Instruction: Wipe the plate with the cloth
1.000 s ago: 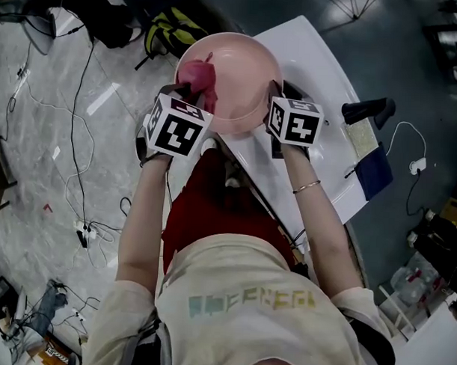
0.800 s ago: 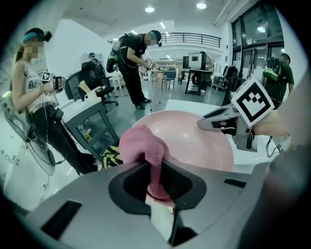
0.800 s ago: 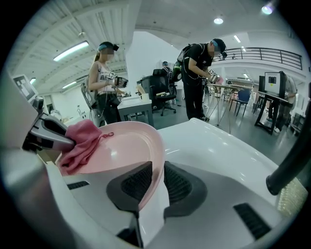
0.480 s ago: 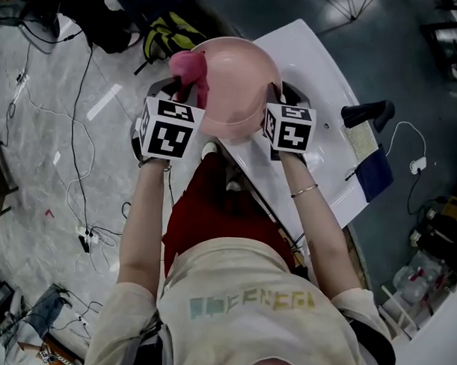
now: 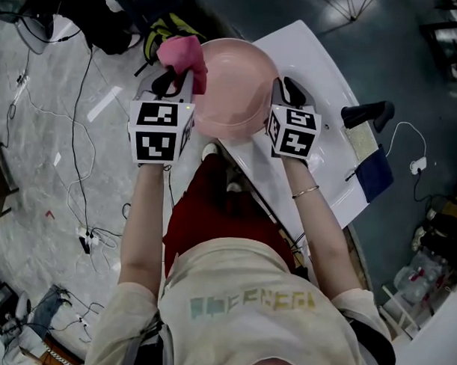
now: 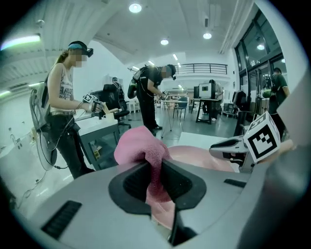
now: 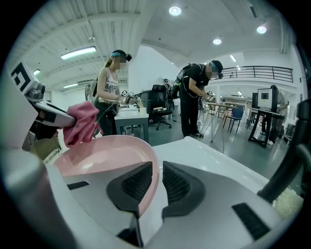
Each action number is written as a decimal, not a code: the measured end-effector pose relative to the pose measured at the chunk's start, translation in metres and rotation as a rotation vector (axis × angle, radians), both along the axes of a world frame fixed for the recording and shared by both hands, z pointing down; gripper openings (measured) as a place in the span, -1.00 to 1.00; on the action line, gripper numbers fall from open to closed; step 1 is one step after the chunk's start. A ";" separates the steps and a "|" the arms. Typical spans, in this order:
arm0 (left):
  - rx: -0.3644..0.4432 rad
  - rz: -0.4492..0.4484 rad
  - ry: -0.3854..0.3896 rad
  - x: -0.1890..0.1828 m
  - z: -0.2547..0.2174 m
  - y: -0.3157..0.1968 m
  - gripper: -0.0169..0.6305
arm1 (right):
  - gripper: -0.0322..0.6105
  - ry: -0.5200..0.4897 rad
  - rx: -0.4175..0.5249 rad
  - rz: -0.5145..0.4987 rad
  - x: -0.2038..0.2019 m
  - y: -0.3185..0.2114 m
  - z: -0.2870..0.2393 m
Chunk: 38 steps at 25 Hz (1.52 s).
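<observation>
The left tool (image 5: 174, 85) pinches the cloth (image 5: 180, 55), which bulges past its jaws at the left rim of the plate (image 5: 235, 88). The right tool (image 5: 289, 90) clamps the right rim, hollow upward.

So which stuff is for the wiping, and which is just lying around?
For the job: pink cloth, pinched in the left gripper; pink plate, its rim held by the right gripper.
Just lying about: yellow-and-black bag and cables on the floor; black object on the white table.

My right claw (image 7: 156, 181) clamps the pink plate (image 7: 104, 155) by its rim over the white worktop (image 7: 209, 151); the pink cloth (image 7: 80, 124) sits at ten o'clock.
</observation>
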State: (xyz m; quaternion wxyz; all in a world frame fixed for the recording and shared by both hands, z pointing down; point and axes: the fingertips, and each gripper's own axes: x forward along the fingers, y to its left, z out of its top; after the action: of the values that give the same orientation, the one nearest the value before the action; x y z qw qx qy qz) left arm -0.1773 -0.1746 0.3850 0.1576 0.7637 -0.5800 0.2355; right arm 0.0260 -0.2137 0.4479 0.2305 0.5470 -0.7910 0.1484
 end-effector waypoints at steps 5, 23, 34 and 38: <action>0.100 -0.024 0.044 0.001 -0.023 -0.002 -0.74 | -0.64 -0.038 0.054 -0.010 0.001 0.004 -0.024; 0.225 -0.048 0.120 0.034 -0.067 0.042 -0.74 | -0.78 -0.236 0.264 -0.133 0.007 0.064 -0.128; 0.263 -0.077 0.126 0.044 -0.081 0.080 -0.74 | -0.79 -0.267 0.300 -0.201 0.015 0.106 -0.158; 0.272 -0.083 0.121 0.056 -0.088 0.097 -0.74 | -0.79 -0.276 0.293 -0.224 0.023 0.123 -0.160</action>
State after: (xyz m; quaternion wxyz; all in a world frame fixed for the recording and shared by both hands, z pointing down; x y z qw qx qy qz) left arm -0.1208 -0.0777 0.2974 0.0969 0.7661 -0.6272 0.1014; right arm 0.0494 -0.0906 0.2876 0.0533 0.4579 -0.8839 0.0786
